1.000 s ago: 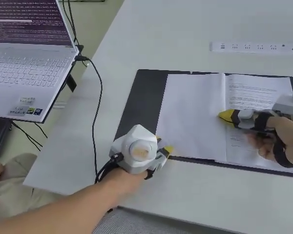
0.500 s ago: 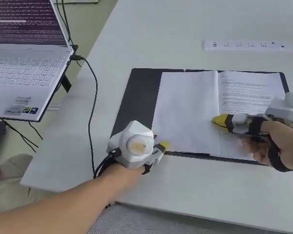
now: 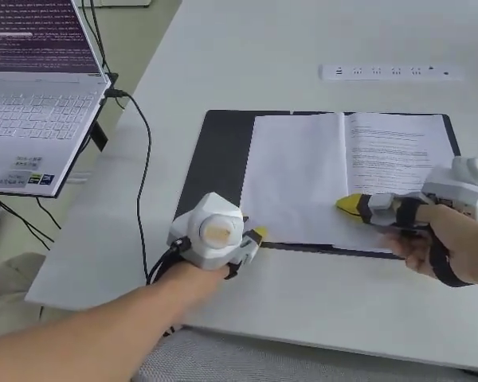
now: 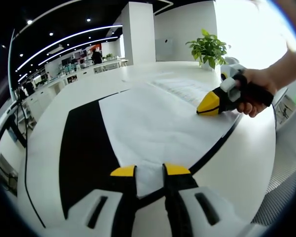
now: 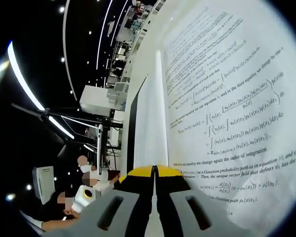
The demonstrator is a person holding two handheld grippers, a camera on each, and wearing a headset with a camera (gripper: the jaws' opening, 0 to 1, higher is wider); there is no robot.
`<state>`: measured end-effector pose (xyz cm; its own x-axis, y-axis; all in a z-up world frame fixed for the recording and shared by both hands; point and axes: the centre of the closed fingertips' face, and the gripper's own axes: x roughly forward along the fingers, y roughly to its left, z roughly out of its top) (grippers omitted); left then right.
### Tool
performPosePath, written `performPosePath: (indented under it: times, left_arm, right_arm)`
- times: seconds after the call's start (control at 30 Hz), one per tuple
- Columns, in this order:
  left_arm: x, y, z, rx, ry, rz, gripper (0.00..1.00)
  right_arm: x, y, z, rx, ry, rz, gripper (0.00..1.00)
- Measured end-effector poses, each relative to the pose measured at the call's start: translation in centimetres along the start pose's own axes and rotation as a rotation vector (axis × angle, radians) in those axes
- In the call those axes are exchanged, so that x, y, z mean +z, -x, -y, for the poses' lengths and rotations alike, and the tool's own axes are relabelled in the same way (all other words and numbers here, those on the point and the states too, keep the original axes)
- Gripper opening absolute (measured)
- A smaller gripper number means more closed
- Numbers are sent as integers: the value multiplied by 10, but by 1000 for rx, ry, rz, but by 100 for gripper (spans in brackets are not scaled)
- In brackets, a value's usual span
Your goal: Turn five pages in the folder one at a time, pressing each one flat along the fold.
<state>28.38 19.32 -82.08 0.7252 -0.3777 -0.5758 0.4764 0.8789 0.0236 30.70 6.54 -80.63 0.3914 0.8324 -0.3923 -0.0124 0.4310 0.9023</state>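
Folder (image 3: 221, 159) lies open on the surface (image 3: 247, 48), laptop (image 3: 32, 119) well left. Your right hand-held gripper (image 5: 154, 171), jaws together, sits by the fold, its view showing equations. Your left hand-held gripper (image 4: 149, 170), jaws apart, sits at the near edge.

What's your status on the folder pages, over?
Left claw slightly open at blank page's near edge. Right claw shut, tip at the fold. Folder open, lying flat. Laptop cable clear, off its left side.

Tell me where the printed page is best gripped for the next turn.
The printed page lies flat, bound at the fold on its left, so grip its free right edge, coming from the right; likely only that edge lifts.
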Motion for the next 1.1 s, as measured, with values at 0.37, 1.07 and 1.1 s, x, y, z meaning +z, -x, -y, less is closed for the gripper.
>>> performPosePath:
  times: [0.37, 1.07, 1.1]
  left_arm:
    - [1, 1, 1, -1, -1, 4, 19]
    - [2, 4, 2, 1, 2, 2, 19]
    - [2, 4, 2, 2, 4, 1, 19]
  right_arm:
    - [-20, 9, 2, 5, -7, -34, 0]
    - [-77, 34, -6, 29, -16, -106, 0]
    - [-78, 35, -7, 31, -16, -105, 0]
